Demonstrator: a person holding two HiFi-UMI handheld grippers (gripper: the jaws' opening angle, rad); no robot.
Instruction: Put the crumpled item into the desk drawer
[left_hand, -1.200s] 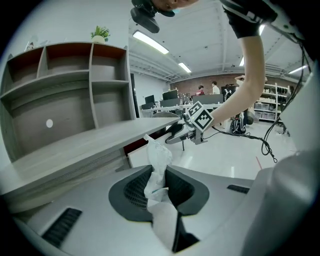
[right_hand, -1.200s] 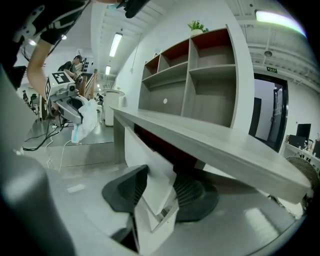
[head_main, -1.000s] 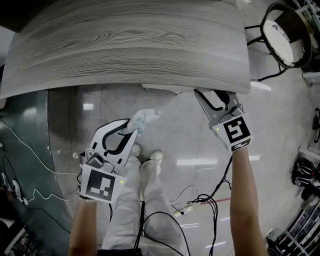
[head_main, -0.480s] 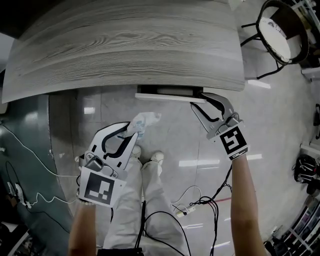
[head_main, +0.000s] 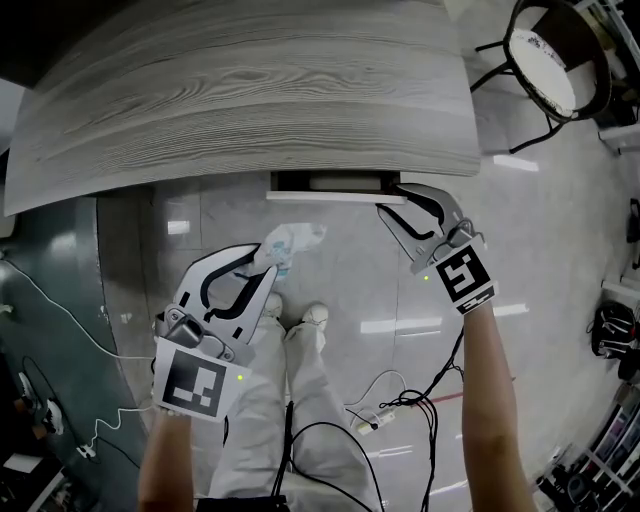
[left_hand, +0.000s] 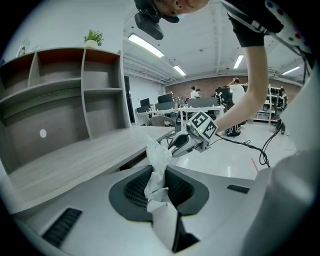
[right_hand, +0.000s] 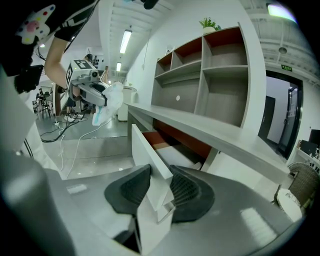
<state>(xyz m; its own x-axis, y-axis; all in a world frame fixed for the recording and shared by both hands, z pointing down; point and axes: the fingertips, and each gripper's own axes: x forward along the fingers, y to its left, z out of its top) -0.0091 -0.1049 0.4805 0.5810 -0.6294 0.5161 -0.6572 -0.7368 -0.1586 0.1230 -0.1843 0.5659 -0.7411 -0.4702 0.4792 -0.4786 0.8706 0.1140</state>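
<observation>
As left gripper (head_main: 268, 262) pinches crumpled item (head_main: 292, 240), right gripper (head_main: 390, 198) just clamped drawer (head_main: 335, 196).

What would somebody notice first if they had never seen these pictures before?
Probably the crumpled white item, pinched in the left gripper and held up in the air in front of the grey wood-grain desk. Next comes the white drawer front under the desk's edge, pulled partly open. It sits between the jaws of the right gripper, which have just been closing on it.
</observation>
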